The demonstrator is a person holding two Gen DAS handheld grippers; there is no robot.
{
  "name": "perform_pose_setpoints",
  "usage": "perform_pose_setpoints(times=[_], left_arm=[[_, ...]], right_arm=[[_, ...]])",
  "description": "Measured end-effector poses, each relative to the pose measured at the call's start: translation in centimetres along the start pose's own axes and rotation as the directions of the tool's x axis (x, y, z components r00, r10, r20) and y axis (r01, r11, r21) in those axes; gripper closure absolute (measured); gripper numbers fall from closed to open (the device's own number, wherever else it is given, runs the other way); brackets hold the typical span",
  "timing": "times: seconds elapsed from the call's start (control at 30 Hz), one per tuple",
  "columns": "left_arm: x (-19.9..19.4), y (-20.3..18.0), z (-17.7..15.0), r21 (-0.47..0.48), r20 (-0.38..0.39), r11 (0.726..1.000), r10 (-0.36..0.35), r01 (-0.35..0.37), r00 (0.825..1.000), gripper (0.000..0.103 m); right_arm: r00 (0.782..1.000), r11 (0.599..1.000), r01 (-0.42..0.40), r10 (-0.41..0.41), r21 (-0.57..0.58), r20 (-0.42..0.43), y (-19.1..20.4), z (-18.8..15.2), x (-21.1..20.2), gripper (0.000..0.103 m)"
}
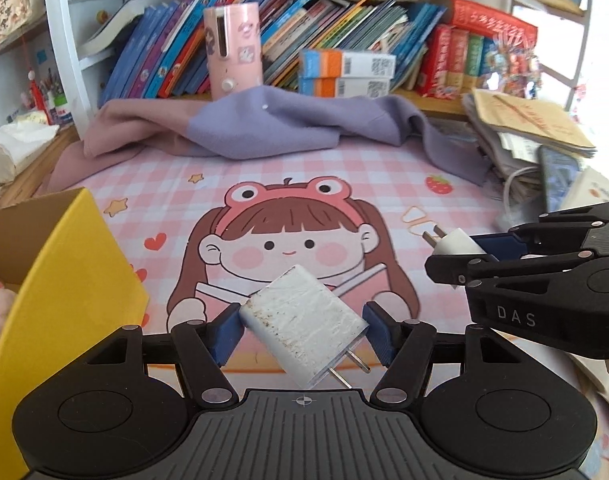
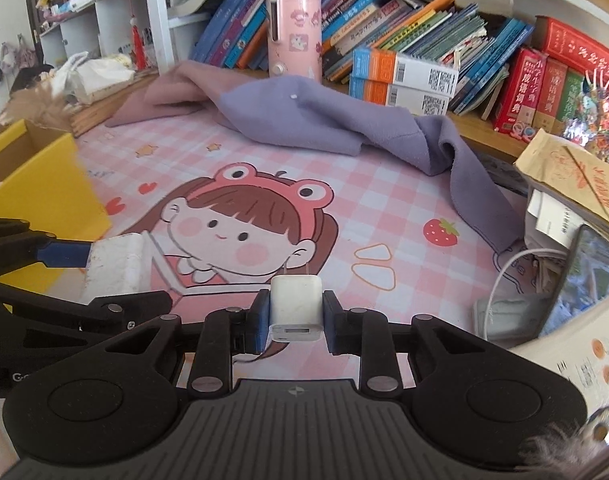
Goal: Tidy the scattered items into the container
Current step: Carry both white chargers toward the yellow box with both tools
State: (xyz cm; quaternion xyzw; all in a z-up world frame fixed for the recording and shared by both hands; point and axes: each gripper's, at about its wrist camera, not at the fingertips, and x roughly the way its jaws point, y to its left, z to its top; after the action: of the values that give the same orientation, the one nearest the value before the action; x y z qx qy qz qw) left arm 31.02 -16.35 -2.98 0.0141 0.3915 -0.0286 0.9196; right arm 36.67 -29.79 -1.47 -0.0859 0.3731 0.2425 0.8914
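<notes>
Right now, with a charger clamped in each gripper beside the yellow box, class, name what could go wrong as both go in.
1. The left gripper pinches the large scuffed charger skewed, by its corners, prongs toward the camera; it could twist loose.
2. The right gripper, holding the small white charger, sits close beside the left; reaching the yellow box together, they may collide.
3. The box wall stands tall at the left; a low approach could shove it.

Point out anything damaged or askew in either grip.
The large charger in the left tongs is scuffed, dirt-speckled, and held tilted. The small charger sits straight in the right tongs.
</notes>
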Motion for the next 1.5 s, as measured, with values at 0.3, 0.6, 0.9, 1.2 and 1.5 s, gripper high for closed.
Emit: perform_pose_setpoints(times=[0.3, 0.6, 0.9, 1.2, 1.5], left_arm=[[-5.6, 0.8, -2.4, 0.035, 0.040, 0.996, -0.078, 0.076, 0.996, 0.038], [-10.6, 1.9, -5.8, 0.109, 0.056, 0.984, -0.149, 0.142, 0.987, 0.038], [-15.8, 3.9, -9.8, 0.163, 0.084, 0.972, -0.182, 0.167, 0.980, 0.038], [-19.9, 7.1, -13.8, 0.152, 0.090, 0.975, -0.177, 0.162, 0.980, 0.038], [-23.1, 9.6, -17.1, 0.153, 0.093, 0.977, -0.165, 0.149, 0.982, 0.038]], right_arm=[[0.999, 1.000, 0.019, -0.019, 0.003, 0.037, 3.2, -1.7, -5.5, 0.078], [0.997, 0.998, 0.057, -0.057, 0.000, 0.047, 7.7, -4.3, -10.3, 0.078], [0.998, 0.998, 0.064, -0.064, 0.008, 0.016, 13.5, -7.4, -13.5, 0.078], [0.998, 0.998, 0.063, -0.063, -0.003, 0.029, 19.4, -9.6, -16.4, 0.078], [0.999, 0.999, 0.039, -0.038, -0.021, 0.030, 24.5, -11.6, -17.9, 0.078]])
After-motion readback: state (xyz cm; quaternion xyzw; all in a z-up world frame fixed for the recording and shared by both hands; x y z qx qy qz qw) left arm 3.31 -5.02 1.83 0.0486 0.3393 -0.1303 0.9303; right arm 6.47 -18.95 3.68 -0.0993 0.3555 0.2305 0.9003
